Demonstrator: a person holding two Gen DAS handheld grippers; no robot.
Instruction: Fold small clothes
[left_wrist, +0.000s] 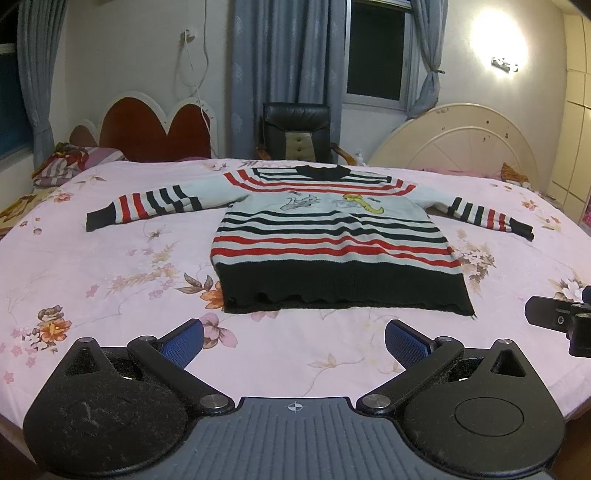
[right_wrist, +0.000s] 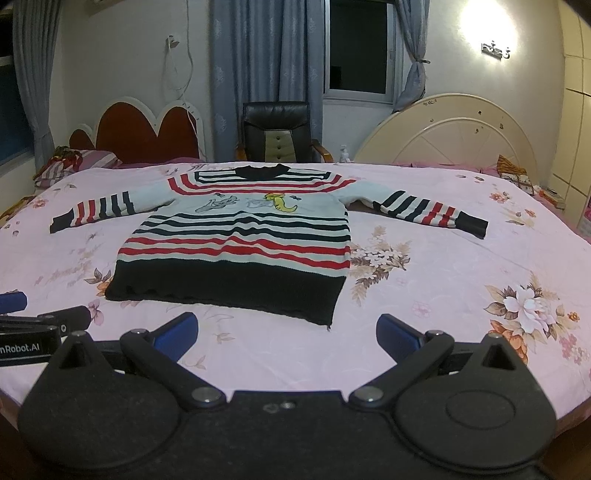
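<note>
Pink floral bedsheet (left_wrist: 110, 266) ahead, striped knitted sweater (left_wrist: 332, 236) flat beyond left gripper (left_wrist: 293, 341) and right gripper (right_wrist: 286, 332), both spread wide, empty; risk of pinching sheet along with hem.

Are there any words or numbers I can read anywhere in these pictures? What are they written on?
"nRobot.AI": white letters on the black body of the left gripper, seen at the left edge of the right wrist view; the start of the word is cut off by the picture's edge.

The sweater has cartoon pictures on its chest, but no letters that can be read.

The bedsheet shows only flowers, no words.
</note>
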